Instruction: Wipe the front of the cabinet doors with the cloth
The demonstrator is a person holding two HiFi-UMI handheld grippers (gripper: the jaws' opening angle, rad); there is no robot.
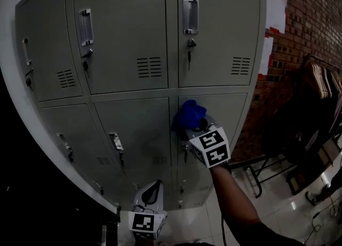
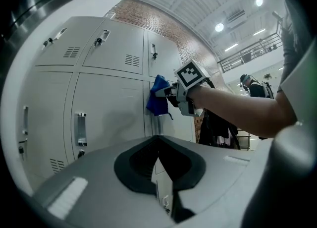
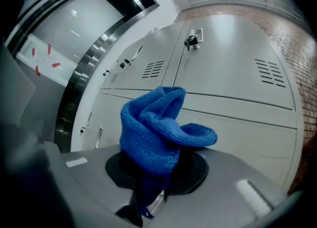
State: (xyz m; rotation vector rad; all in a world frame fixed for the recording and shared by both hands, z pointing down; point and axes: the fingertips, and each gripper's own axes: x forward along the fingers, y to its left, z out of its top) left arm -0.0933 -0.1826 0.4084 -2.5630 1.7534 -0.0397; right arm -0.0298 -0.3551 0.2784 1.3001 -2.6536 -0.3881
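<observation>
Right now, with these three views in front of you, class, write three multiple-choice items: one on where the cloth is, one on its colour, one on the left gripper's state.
1. Where is the cloth?
A. on the floor
B. at the right-hand column of doors of the cabinet
C. at the left-hand column of doors

2. What colour is it?
A. blue
B. red
C. white

3. The left gripper is:
A. shut on the cloth
B. wide open
C. shut and empty

Answers:
1 B, the right gripper holds it up at the right-hand doors.
2 A, it is blue in every view.
3 C, its jaws meet with nothing between them.
</observation>
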